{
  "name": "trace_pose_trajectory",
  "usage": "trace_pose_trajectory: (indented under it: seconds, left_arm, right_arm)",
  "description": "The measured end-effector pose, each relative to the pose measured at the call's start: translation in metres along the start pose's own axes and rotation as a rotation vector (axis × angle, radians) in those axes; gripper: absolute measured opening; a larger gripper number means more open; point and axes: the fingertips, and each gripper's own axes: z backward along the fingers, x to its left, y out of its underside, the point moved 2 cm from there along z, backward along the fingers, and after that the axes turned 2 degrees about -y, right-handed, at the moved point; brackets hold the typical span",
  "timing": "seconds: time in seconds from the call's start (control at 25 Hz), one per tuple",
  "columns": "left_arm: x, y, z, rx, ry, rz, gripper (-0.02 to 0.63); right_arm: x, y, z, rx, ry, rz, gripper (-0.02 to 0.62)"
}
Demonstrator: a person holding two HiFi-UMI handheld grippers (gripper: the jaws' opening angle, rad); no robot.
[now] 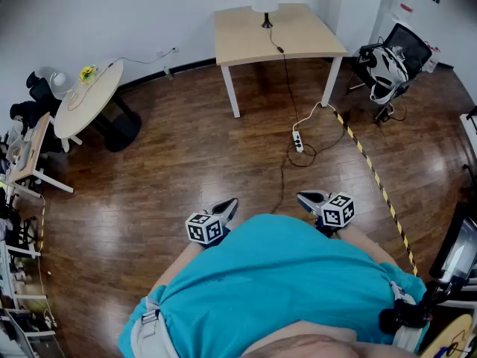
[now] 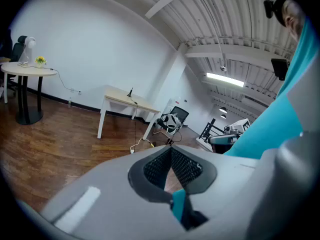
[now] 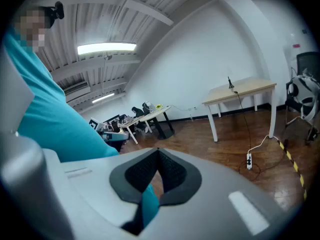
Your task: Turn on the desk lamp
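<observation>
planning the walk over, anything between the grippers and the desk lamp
Nothing upright. Bare floor lies between the left gripper, the right gripper and the desk lamp on its table; only a power strip and its cable lie on that floor.

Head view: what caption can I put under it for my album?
Left hand-held gripper and right hand-held gripper hover above wood floor; desk lamp stands on the far table.
</observation>
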Motion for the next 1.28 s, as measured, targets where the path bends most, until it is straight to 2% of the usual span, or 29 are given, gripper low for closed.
trace_pose_trajectory:
  seconds: [0.2,0.32,0.44,0.56,0.8,1.0,1.16,1.28]
  left_arm:
    - [-0.007,0.007,-0.036,0.018,-0.003,-0.001,0.11]
    - [0.014,0.003,-0.044,-0.002,-0.024,0.019,0.11]
    - [0.043,0.003,-0.038,-0.009,-0.023,0.038,0.11]
    - [0.083,-0.013,-0.037,-0.013,0.005,0.053,0.11]
    - [0.206,-0.088,-0.007,-0.061,0.055,0.062,0.11]
    - [0.293,-0.121,0.005,-0.028,0.102,0.046,0.11]
    - [0.326,-0.151,-0.01,-0.012,0.134,0.082,0.11]
    - [0.337,-0.161,-0.031,-0.008,0.14,0.099,0.11]
  right_arm:
    - [-0.042,0.004,0.009,0.004,-0.009,-0.017,0.002]
    - [-0.06,0.007,-0.009,0.019,-0.013,-0.031,0.002]
    - [-0.055,0.006,-0.037,0.04,-0.015,-0.012,0.002]
    - [-0.056,-0.015,-0.075,0.059,0.011,-0.009,0.002]
    - [-0.042,-0.071,-0.195,0.053,0.066,0.004,0.002]
    - [-0.038,-0.114,-0.28,0.06,0.116,0.012,0.002]
    - [-0.048,-0.145,-0.312,0.1,0.128,0.007,0.002]
    - [-0.075,-0.154,-0.314,0.113,0.149,-0.017,0.002]
